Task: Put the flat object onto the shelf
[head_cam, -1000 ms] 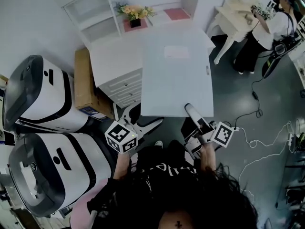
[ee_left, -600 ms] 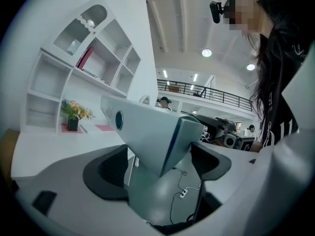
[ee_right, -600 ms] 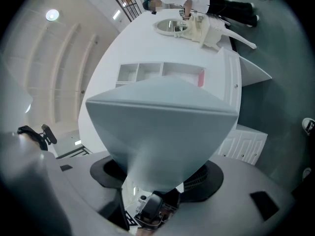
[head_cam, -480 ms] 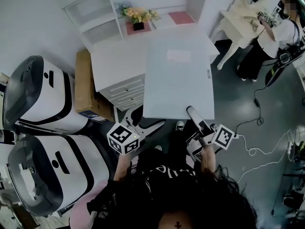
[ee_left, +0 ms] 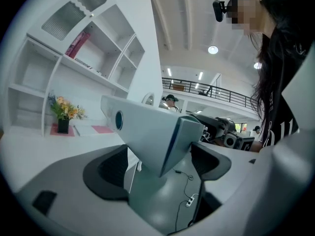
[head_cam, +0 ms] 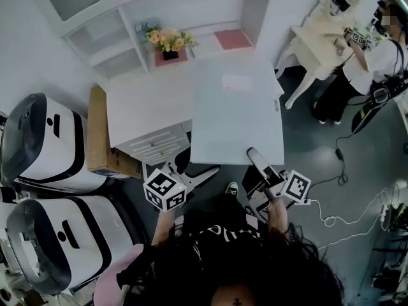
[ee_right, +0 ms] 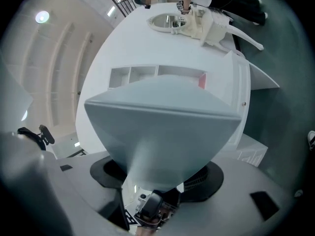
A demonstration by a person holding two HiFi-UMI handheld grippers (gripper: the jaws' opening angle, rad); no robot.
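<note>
The flat object (head_cam: 237,110) is a large pale board, held level in front of me over the white desk (head_cam: 143,113). My right gripper (head_cam: 260,160) is shut on the board's near edge; in the right gripper view the board (ee_right: 162,122) fills the space between the jaws. My left gripper (head_cam: 193,166) stands open at the board's near left corner, its fingers spread in a V. In the left gripper view that corner (ee_left: 162,136) hangs between the two dark pads with a gap on each side. The white shelf unit (head_cam: 191,14) rises behind the desk.
A vase of flowers (head_cam: 167,41) and pink mats (head_cam: 232,39) sit on the shelf's lowest level. Two white-and-black machines (head_cam: 41,148) and a cardboard box (head_cam: 102,136) stand to the left. At the right another person (head_cam: 376,62) works at a white table (head_cam: 319,21); cables (head_cam: 347,212) lie on the floor.
The view has shifted so more of the shelf unit shows at the top. The board stays between the grippers and sits slightly nearer the shelf.
</note>
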